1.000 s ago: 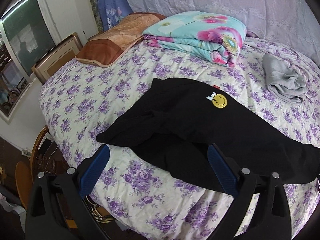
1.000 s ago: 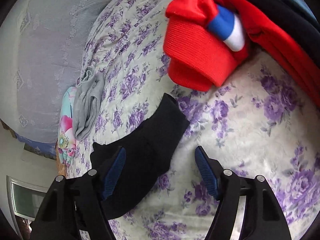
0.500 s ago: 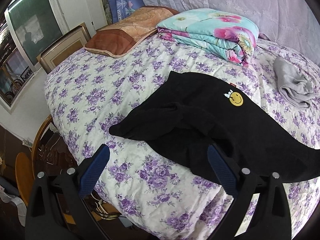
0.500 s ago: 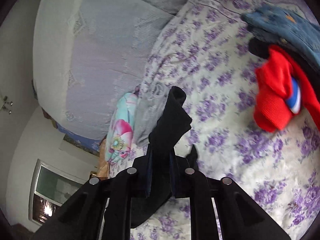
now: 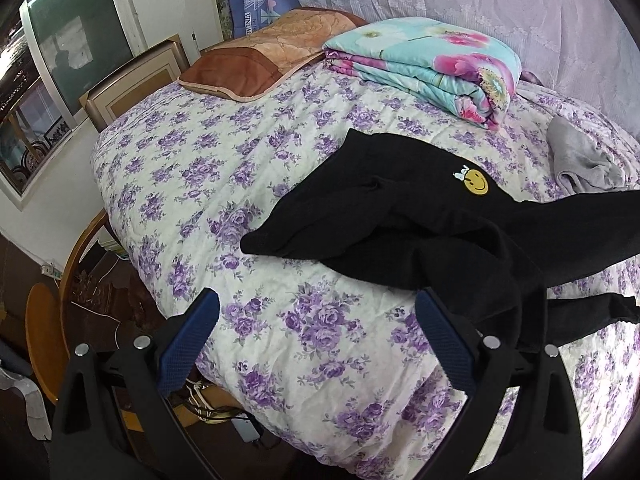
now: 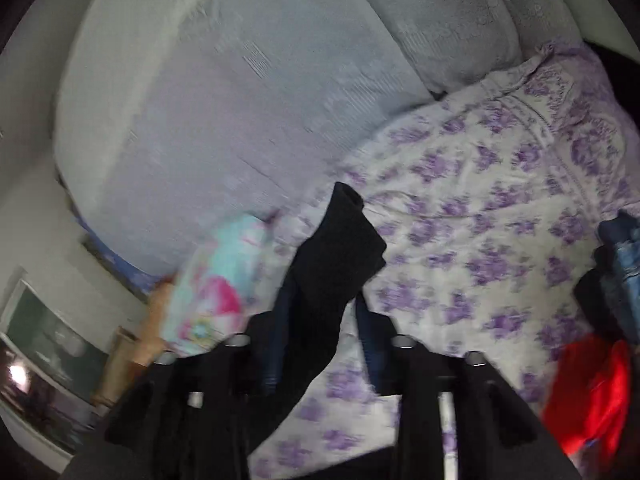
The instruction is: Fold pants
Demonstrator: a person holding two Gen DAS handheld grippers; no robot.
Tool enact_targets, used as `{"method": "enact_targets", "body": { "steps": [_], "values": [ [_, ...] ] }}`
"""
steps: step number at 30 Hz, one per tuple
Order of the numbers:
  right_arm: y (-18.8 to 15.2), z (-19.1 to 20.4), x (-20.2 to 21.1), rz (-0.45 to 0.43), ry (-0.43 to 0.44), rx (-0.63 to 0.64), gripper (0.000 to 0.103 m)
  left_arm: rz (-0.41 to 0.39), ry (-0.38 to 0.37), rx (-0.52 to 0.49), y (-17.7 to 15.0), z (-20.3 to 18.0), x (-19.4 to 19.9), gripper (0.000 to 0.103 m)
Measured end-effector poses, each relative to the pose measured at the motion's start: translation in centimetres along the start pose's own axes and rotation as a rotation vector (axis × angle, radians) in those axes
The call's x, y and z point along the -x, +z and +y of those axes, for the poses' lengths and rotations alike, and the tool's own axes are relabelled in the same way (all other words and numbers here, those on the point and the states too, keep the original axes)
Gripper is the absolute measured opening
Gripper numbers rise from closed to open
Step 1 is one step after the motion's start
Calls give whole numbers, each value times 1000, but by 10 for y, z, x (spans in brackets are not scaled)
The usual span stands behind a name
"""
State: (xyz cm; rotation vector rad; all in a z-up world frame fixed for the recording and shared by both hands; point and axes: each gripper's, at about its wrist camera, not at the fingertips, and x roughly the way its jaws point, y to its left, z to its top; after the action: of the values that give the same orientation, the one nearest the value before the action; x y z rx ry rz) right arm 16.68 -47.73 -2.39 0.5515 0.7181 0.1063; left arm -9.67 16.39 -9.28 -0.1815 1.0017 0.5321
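The left gripper (image 5: 316, 332) stands wide apart and holds nothing; between its blue pads (image 5: 444, 344) lies only the purple-flowered bedspread (image 5: 224, 168). Just beyond its right finger the black pants (image 5: 400, 216) lie crumpled on the bed, one leg running off to the right and raised above the cover, a yellow smiley patch (image 5: 476, 182) on the cloth further on. Past the pants to the right sits a grey garment (image 5: 580, 160); behind them a folded floral quilt (image 5: 424, 64) and, to its left, a brown pillow (image 5: 264, 60).

In the blurred right wrist view the right gripper (image 6: 320, 344) has its jaws opening, with a black pant leg (image 6: 340, 256) between them, against the left pad and clear of the right. To its right lie a red garment (image 6: 592, 392) and blue denim (image 6: 620, 248).
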Motion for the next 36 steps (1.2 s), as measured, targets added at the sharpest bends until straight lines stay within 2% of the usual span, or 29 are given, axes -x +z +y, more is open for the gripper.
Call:
{"method": "enact_targets", "body": {
  "steps": [1,2,4,6,9,11,13,15,16,17,18,19,23,26,30,33,36],
  "values": [
    [-9,-5,-13,52,-101,27,76,5,6,2,-2,1,0,96],
    [-21,-13,-23,101,-126,34,75,6,9,5,-4,3,-1,96],
    [-50,-32,-29,168,-51,-16,75,11,18,17,-5,7,-2,96],
    [-83,-49,-33,240,-17,-75,75,16,20,33,-5,11,-4,96],
    [-141,-68,-39,394,19,-176,75,34,12,37,-3,10,-10,96],
    [-174,-83,-40,443,90,-317,75,38,11,16,-2,3,-12,96],
    [-200,-93,-42,455,161,-454,75,36,9,-11,1,-5,-12,96],
    [-212,-89,-47,431,194,-470,72,32,1,-36,3,-12,-12,96],
    [-214,-84,-48,396,213,-447,62,31,-2,-49,5,-15,-11,96],
    [-215,-78,-48,356,244,-418,42,29,-5,-61,6,-17,-10,96],
    [-214,-72,-48,329,242,-386,29,26,-7,-70,7,-18,-9,96],
    [-212,-70,-50,315,216,-359,9,22,-9,-77,8,-18,-9,96],
    [-212,-67,-38,291,202,-342,6,14,-21,-83,14,-11,-10,97],
    [-200,-70,1,218,282,-406,6,8,-27,-92,24,-2,-16,97],
    [-177,-56,89,75,365,-405,6,-5,-44,-124,43,7,-28,97],
    [-163,-47,170,-48,380,-389,6,-26,-48,-154,59,13,-34,97],
    [-169,-58,244,-136,338,-401,6,-52,-57,-168,73,21,-38,97]
  ]
}}
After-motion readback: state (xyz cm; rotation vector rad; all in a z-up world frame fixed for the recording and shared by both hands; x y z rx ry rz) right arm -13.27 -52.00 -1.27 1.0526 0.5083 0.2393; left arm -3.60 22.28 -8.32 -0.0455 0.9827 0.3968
